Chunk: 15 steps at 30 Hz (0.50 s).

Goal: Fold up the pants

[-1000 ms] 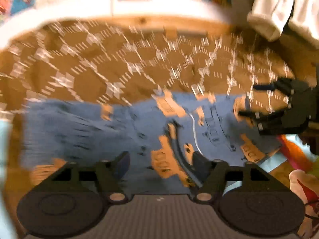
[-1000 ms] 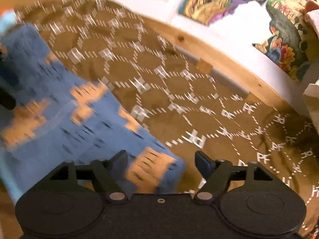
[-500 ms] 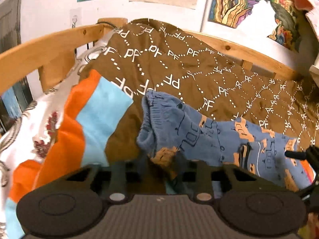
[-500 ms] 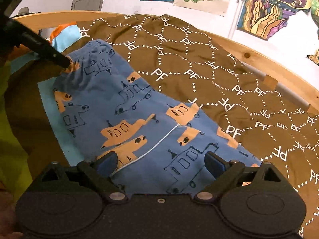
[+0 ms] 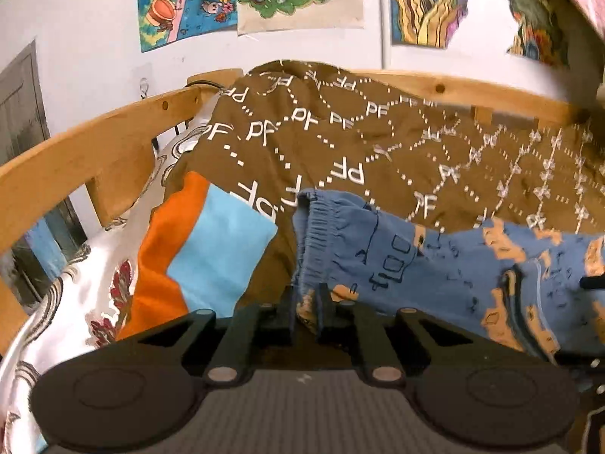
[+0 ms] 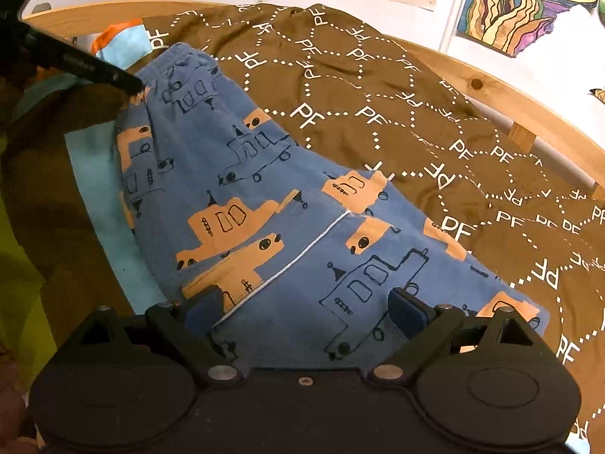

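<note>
Blue pants (image 5: 453, 265) printed with orange boats lie flat across a brown blanket, also filling the right wrist view (image 6: 264, 196). My left gripper (image 5: 305, 302) has its jaws closing, and its pads pinch the near corner of the elastic waistband. The right wrist view shows that same gripper (image 6: 138, 85) as a dark finger touching the waistband at upper left. My right gripper (image 6: 306, 302) stands open just above the leg end of the pants. The cloth lies beneath its blue fingertips (image 6: 408, 306), with nothing pinched.
The brown blanket (image 5: 340, 143) with white "PF" lettering covers the bed. A wooden bed rail (image 5: 94, 143) curves around the far side. An orange and light-blue cloth (image 5: 211, 249) and a white patterned fabric (image 5: 75, 302) lie left of the waistband. Posters hang on the wall.
The left gripper swung from over the middle of the pants to the waistband end and closed on its corner. The right gripper's jaws widened and it settled low over the leg end.
</note>
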Available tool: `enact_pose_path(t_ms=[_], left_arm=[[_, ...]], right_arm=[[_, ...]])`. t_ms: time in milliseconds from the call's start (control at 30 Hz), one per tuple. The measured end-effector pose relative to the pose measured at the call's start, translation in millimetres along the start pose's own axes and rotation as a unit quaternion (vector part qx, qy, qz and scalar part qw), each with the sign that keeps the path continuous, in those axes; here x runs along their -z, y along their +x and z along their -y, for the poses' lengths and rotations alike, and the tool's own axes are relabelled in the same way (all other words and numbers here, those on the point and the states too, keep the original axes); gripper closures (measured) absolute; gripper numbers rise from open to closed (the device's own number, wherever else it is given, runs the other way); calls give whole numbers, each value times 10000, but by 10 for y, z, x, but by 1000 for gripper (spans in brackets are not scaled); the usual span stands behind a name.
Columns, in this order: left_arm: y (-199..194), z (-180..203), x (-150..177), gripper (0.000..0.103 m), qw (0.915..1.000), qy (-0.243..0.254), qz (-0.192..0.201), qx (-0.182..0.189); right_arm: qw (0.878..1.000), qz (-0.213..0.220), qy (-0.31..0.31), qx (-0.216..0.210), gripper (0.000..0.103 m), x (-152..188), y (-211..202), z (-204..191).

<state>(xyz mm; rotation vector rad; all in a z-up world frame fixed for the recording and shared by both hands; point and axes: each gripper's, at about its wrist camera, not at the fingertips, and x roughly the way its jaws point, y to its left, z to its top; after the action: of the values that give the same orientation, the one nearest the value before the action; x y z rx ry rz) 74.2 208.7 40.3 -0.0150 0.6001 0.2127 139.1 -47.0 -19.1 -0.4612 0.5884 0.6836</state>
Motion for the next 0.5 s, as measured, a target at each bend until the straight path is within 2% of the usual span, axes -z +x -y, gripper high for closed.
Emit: enact_pose_path(t_ms=[33, 67, 100, 233, 500], left_arm=[[-9, 2, -4, 78, 10000, 6, 15, -17], [-5, 7, -14, 56, 9999, -4, 11, -101], [1, 5, -13, 50, 9999, -52, 4, -142], [14, -21, 3, 50, 9998, -156, -63, -59], [85, -120, -57, 64, 9981, -476, -322, 215]], right_arm=[[10000, 0, 1, 6, 8, 5, -5, 1], [10000, -3, 6, 8, 8, 10, -6, 6], [10000, -8, 21, 10, 7, 18, -4, 11], [9999, -34, 117, 14, 6, 32, 18, 29], [9998, -36, 180, 35, 5, 47, 30, 35]])
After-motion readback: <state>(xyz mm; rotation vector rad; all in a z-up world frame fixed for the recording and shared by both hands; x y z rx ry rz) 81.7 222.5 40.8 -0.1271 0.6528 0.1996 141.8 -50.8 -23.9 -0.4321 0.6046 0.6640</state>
